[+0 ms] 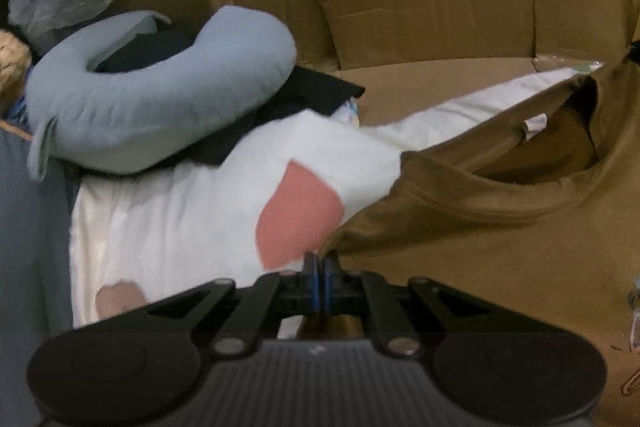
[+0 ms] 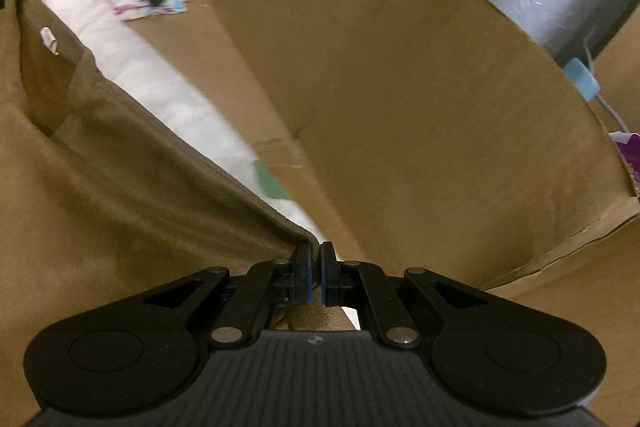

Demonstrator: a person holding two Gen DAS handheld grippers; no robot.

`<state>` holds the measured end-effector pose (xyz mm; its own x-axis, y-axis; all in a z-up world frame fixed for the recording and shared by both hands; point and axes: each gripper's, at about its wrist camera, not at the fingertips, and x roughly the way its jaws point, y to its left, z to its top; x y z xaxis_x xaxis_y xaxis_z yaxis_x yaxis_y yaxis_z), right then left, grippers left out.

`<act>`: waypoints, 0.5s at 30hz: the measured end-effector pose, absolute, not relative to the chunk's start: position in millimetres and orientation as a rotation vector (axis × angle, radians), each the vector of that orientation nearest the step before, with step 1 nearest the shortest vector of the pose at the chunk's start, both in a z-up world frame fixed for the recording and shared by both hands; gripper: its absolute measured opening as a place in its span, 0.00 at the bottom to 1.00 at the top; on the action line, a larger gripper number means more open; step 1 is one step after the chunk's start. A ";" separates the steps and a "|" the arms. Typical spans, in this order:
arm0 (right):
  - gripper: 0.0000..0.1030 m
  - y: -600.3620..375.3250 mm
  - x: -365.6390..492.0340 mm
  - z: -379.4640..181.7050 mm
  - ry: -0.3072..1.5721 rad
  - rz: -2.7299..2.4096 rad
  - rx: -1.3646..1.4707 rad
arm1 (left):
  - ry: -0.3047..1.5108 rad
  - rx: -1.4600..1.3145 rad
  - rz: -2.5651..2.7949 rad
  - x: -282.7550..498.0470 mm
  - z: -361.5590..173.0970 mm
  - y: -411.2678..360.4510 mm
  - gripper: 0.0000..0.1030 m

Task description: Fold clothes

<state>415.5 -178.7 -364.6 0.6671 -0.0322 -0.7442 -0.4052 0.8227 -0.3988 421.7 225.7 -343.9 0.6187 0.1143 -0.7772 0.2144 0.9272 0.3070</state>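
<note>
Gripping, left gripper (image 1: 321, 269): fingers are clenching brown shirt (image 1: 480, 227) edge.
Right gripper (image 2: 316, 261): fingers are clamping the shirt's far corner.
White cloth (image 1: 180, 219): lying underneath, left.

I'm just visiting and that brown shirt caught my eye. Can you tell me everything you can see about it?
The brown shirt is a soft, knit-looking T-shirt with a ribbed round collar and a small white tag inside the neck. It is spread out, neck opening gaping, partly over a white cloth with pink patches. The left hand-held gripper pinches one shoulder edge and the right hand-held gripper pinches the other, pulling the top edge taut. Cardboard lies beyond it.
</note>
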 end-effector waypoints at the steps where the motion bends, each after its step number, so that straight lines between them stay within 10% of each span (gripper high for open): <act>1: 0.02 -180.3 419.6 -366.0 0.829 0.212 -0.577 | 0.912 0.391 -0.063 426.3 -345.7 222.9 0.03; 7: 0.07 -193.0 439.4 -384.2 0.915 0.181 -0.479 | 0.979 0.320 -0.074 437.2 -361.6 219.5 0.17; 12: 0.40 -207.2 429.2 -371.8 0.909 0.214 -0.322 | 0.923 0.270 -0.071 409.2 -345.2 239.9 0.43; 15: 0.40 -216.0 423.7 -359.4 0.901 0.241 -0.241 | 0.929 0.254 -0.053 392.6 -339.6 255.4 0.46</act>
